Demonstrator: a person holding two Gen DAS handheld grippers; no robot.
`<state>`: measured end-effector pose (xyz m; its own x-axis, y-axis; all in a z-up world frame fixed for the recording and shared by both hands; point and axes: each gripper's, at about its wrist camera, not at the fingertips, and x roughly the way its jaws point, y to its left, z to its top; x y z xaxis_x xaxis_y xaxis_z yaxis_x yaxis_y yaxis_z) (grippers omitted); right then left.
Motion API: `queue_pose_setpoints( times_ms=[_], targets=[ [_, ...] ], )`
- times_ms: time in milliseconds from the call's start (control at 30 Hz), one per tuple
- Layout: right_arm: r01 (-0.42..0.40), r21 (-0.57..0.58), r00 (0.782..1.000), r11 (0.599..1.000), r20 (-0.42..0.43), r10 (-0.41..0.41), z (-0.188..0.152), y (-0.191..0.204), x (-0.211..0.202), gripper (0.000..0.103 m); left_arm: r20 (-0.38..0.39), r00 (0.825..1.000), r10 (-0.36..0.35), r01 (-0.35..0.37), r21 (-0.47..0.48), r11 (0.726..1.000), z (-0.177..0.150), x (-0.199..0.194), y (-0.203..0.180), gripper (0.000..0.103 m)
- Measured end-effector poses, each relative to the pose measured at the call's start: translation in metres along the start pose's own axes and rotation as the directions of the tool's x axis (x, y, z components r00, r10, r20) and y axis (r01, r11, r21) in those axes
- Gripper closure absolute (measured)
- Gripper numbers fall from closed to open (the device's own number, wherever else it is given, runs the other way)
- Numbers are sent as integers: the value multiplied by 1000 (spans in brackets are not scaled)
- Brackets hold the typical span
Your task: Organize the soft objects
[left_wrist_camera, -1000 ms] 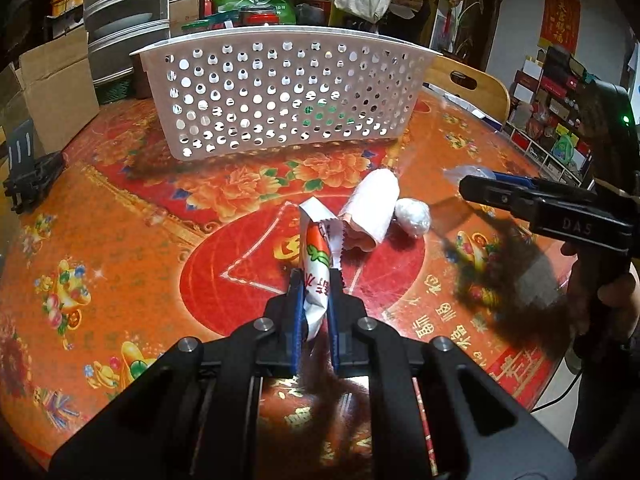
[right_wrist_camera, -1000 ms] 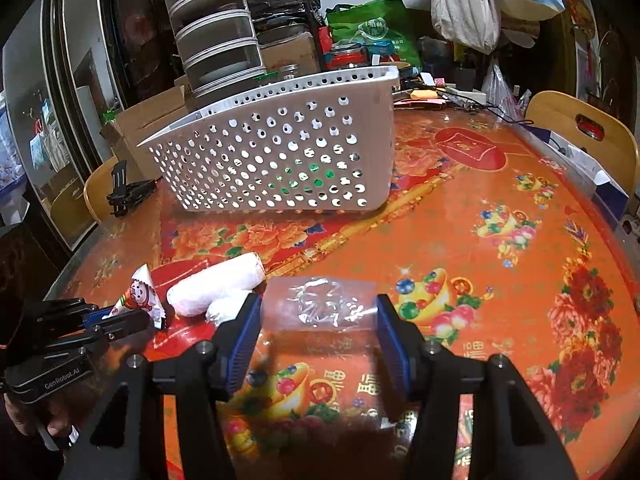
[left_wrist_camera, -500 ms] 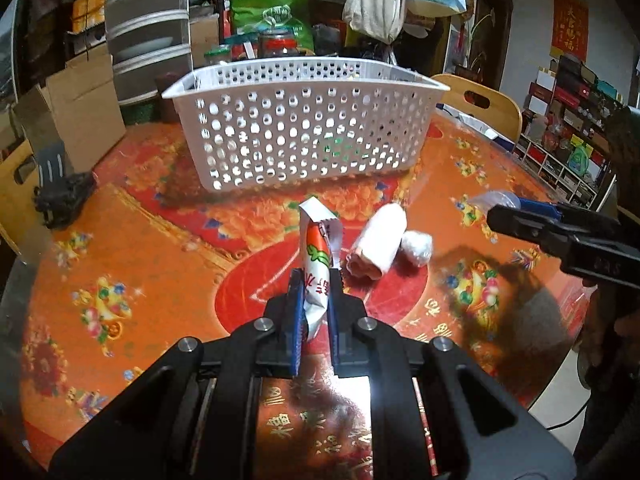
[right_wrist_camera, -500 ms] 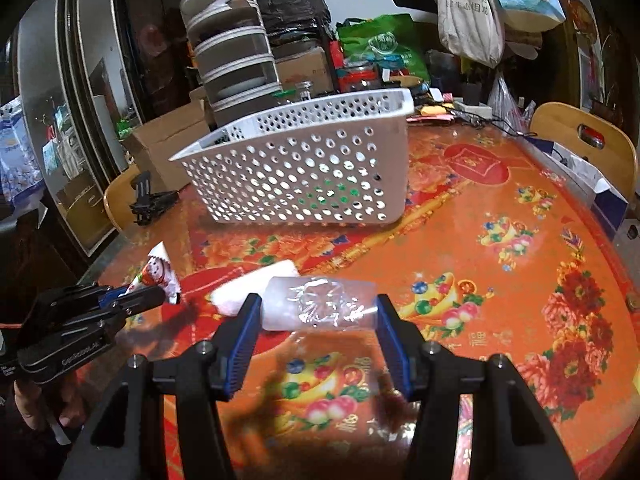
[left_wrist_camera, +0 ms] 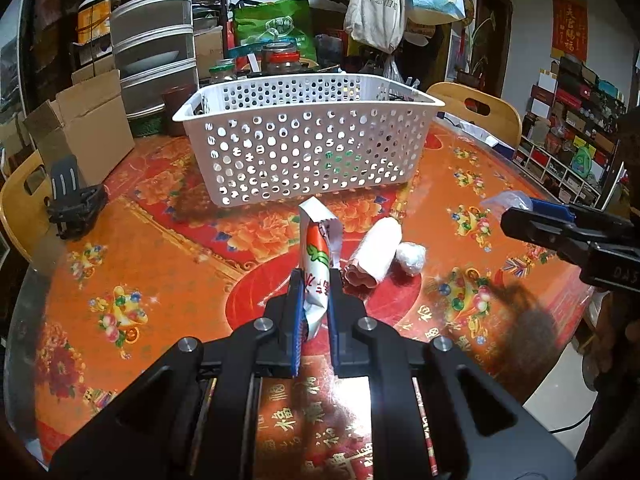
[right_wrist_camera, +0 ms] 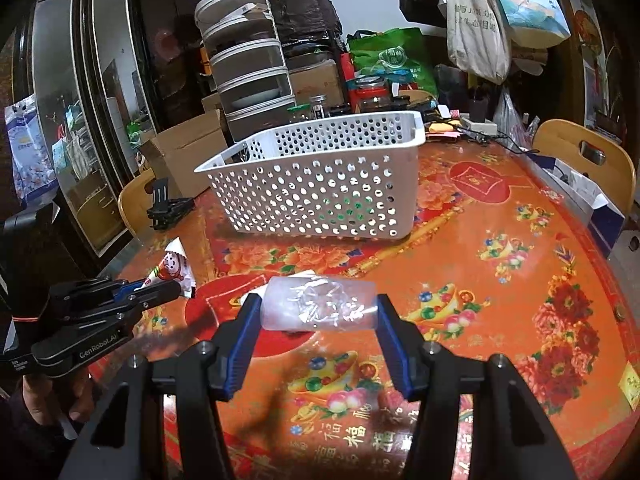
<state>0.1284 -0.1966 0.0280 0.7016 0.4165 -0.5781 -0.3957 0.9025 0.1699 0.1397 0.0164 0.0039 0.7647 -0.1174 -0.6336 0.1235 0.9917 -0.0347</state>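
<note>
My left gripper (left_wrist_camera: 315,280) is shut on a white snack packet with red and green print (left_wrist_camera: 318,256) and holds it above the table. It also shows in the right wrist view (right_wrist_camera: 172,270). My right gripper (right_wrist_camera: 318,312) is shut on a clear crinkled plastic packet (right_wrist_camera: 320,308), held above the table; its tip shows in the left wrist view (left_wrist_camera: 506,202). A white perforated basket (left_wrist_camera: 304,152) stands on the table ahead, also in the right wrist view (right_wrist_camera: 320,188). A pale pink roll (left_wrist_camera: 376,254) and a small white wrapped ball (left_wrist_camera: 410,258) lie on the table.
The round table has a red and orange printed cover (left_wrist_camera: 160,264). A black clamp tool (left_wrist_camera: 74,204) lies at the left edge. Cardboard boxes (left_wrist_camera: 80,128), stacked drawers (left_wrist_camera: 152,40), jars and bags stand behind the basket. Wooden chairs (left_wrist_camera: 476,112) stand around the table.
Both grippers have lifted and drawn back from the basket with their packets still held. The basket's open top now shows.
</note>
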Motion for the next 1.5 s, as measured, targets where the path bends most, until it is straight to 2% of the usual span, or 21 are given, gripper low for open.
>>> queue_pose_setpoints(
  times_ms=[333, 1033, 1333, 1500],
  targets=[
    [-7, -9, 1000, 1000, 21, 7, 8, 3, -10, 47, 34, 999, 4, -4, 5, 1000, 12, -12, 1, 94],
    [32, -96, 998, 995, 62, -26, 53, 17, -16, 47, 114, 993, 3, -2, -1, 1000, 65, -37, 20, 94],
    [26, -109, 997, 994, 77, -18, 103, 10, -10, 47, 155, 988, -2, 5, -18, 1000, 117, -41, 35, 94],
    [35, -115, 998, 993, 60, -28, 139, 7, 5, 47, 143, 990, -13, 17, -29, 999, 151, -29, 40, 94]
  ],
)
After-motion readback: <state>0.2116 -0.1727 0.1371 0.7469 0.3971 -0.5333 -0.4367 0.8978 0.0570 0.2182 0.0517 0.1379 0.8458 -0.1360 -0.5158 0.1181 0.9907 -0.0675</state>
